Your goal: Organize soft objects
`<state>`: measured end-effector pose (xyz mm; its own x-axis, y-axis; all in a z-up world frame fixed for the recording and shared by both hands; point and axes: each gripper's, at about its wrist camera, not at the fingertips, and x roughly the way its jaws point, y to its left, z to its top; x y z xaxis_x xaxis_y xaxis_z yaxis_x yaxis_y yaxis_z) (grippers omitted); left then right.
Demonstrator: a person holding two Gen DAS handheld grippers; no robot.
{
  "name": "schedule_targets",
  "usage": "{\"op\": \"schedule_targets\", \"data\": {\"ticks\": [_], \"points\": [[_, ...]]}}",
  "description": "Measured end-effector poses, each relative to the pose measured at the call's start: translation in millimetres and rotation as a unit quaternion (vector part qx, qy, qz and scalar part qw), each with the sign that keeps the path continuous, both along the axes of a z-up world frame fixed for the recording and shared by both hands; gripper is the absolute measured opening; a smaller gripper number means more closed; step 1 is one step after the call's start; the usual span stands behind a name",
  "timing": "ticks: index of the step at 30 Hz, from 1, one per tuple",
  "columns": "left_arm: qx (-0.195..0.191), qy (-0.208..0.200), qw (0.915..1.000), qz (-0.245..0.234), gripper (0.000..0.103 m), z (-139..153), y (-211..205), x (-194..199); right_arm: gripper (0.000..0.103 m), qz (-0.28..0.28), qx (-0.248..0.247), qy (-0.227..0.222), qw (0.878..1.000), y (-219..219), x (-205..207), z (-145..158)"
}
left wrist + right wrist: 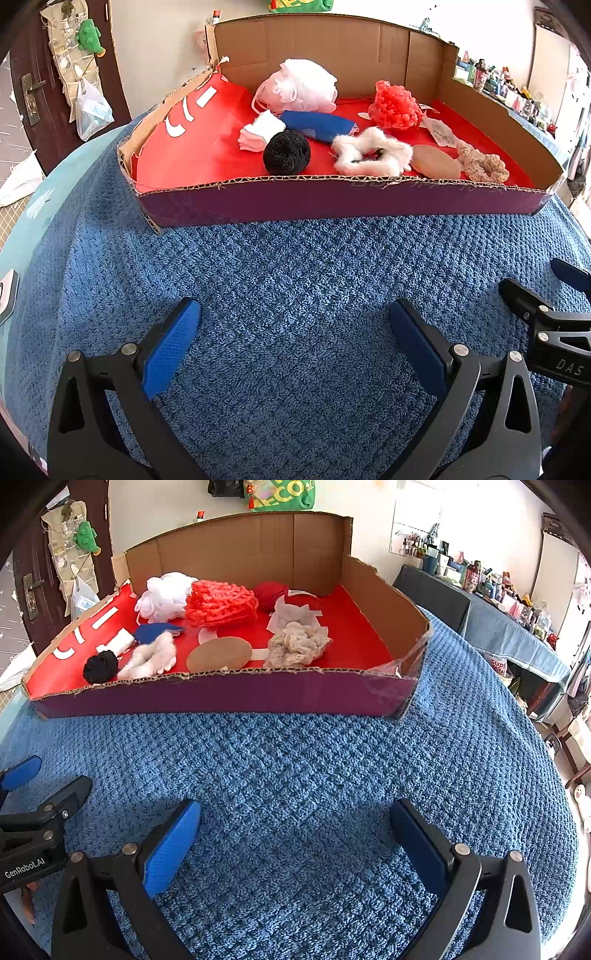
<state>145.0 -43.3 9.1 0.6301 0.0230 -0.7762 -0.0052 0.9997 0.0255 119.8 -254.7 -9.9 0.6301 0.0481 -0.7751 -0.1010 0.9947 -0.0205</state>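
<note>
A shallow cardboard box [332,201] [221,698] with a red floor stands on the blue towel. Inside lie a black scrunchie [286,152] [100,667], a white fluffy scrunchie [371,152] [149,658], a tan pad [436,162] [218,653], a beige knit scrunchie [482,164] [297,644], a red mesh puff [395,106] [219,603], a pink-white mesh puff [301,88] [166,596], a blue cloth [317,125] [155,632] and a folded white cloth [260,131]. My left gripper [295,347] is open over bare towel, nothing between its fingers. My right gripper [295,840] is open too, beside it.
The blue towel [295,277] [314,768] covers a round surface whose edge drops off at the left and right. A door [37,92] with hanging bags is at the back left. A cluttered table [498,602] stands at the right.
</note>
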Motion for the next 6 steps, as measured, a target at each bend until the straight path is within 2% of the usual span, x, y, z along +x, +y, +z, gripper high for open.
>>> {"op": "schedule_targets", "data": {"ticks": [6], "points": [[0.000, 0.000, 1.0000, 0.000, 0.103, 0.0, 0.0, 0.0, 0.103, 0.000, 0.000, 0.000, 1.000, -0.3, 0.3, 0.0]]}}
